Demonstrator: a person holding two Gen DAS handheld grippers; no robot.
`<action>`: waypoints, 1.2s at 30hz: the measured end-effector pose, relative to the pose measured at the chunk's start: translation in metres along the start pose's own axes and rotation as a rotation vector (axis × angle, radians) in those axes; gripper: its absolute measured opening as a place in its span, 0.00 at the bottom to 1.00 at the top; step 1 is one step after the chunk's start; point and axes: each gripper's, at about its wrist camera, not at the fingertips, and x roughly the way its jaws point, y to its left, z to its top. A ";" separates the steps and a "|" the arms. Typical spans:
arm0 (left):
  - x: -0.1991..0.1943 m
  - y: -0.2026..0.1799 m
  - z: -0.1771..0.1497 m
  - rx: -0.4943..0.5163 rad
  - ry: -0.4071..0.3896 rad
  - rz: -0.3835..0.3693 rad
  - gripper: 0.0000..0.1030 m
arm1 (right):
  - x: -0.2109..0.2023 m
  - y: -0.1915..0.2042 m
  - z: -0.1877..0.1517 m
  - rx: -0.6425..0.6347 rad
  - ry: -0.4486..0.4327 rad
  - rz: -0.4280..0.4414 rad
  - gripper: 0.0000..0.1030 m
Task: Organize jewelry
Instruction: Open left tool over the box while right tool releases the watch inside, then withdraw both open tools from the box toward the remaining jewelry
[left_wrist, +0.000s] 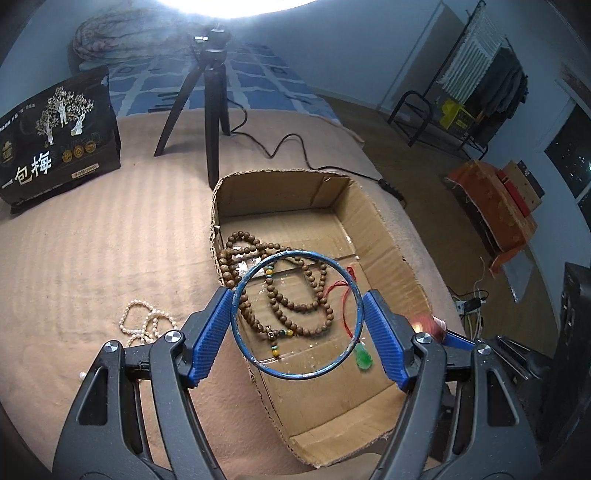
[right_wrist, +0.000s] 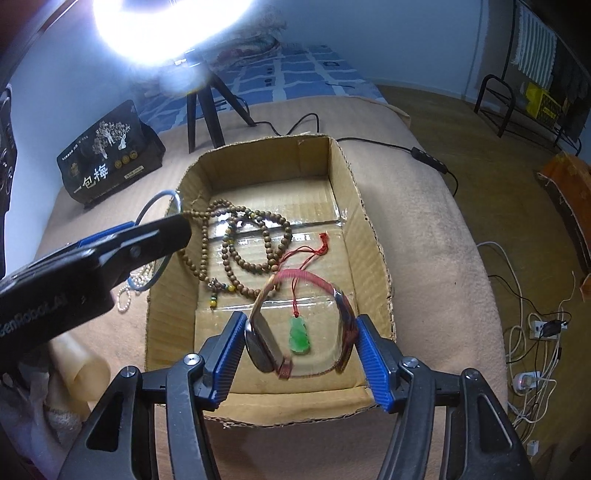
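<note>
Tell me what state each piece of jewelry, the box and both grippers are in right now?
Left gripper: shut on blue bangle.
Right gripper: shut on pink bracelet.
Wooden bead necklace: lying inside box.
Green pendant: lying inside box.
Cardboard box: open.
Pearl strand: outside box, on blanket.

I see a blue bangle (left_wrist: 297, 314), thin ring, held up over the near-left edge of the cardboard box (left_wrist: 373, 206). Watch-like band (right_wrist: 301, 325), pink woven strap, dark face, blurred, hangs over the box's near end. Brown bead mala (right_wrist: 240, 243) lies coiled on the box floor, left side. Green jade pendant (right_wrist: 300, 334) on red cord lies on the box floor, right of the mala. Pearl strand (left_wrist: 146, 325) lies outside, left of the box.
</note>
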 end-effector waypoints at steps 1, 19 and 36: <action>0.002 0.001 0.000 -0.005 0.007 -0.003 0.72 | 0.000 0.000 0.000 0.001 0.000 0.000 0.64; -0.022 0.018 0.002 -0.007 -0.022 0.021 0.72 | -0.020 0.005 0.000 -0.011 -0.036 0.002 0.69; -0.097 0.084 -0.006 -0.048 -0.119 0.061 0.72 | -0.049 0.042 -0.003 -0.066 -0.097 0.070 0.69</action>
